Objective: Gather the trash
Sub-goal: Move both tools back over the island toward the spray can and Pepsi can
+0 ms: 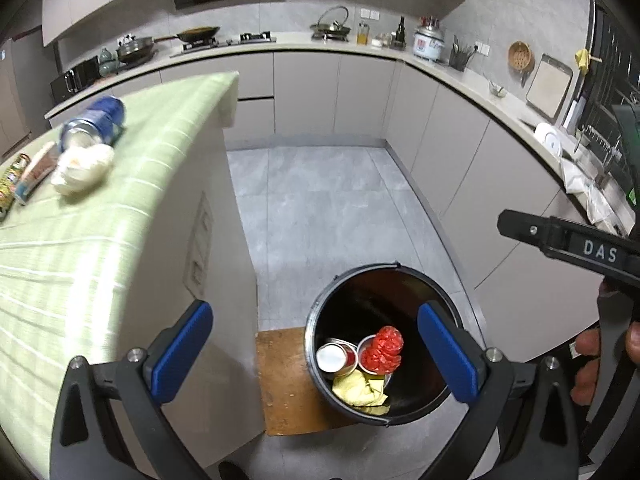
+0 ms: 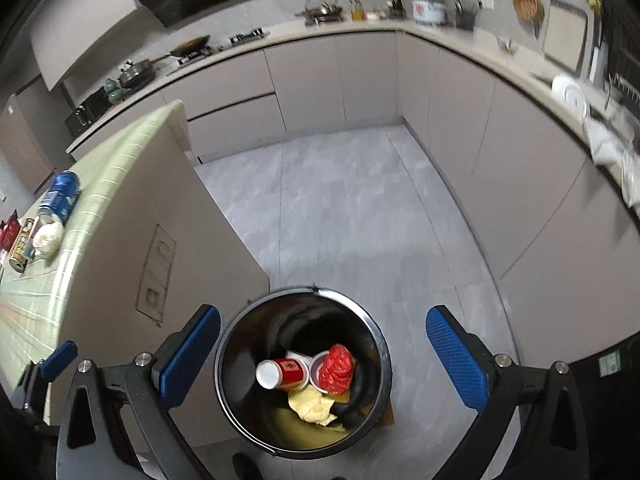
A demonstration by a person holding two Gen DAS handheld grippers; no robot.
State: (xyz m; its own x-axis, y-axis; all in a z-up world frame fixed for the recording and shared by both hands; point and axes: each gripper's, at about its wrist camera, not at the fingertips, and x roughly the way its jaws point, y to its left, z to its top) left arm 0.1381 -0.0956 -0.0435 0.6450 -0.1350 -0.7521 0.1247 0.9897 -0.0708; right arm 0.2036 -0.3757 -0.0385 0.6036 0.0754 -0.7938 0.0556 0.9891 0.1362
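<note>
Textured blue pads (image 2: pixel 456 356) above round black bin (image 2: pixel 240 412), crumpled wrappers (image 2: pixel 338 368).

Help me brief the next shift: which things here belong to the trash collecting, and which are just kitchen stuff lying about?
Job:
black bin, holding a red paper cup and yellow wrapper
blue can, on the green tablecloth
white crumpled wad
both grippers, open and empty: left, right

Lying about:
wok
rice cooker
cutting board
</note>
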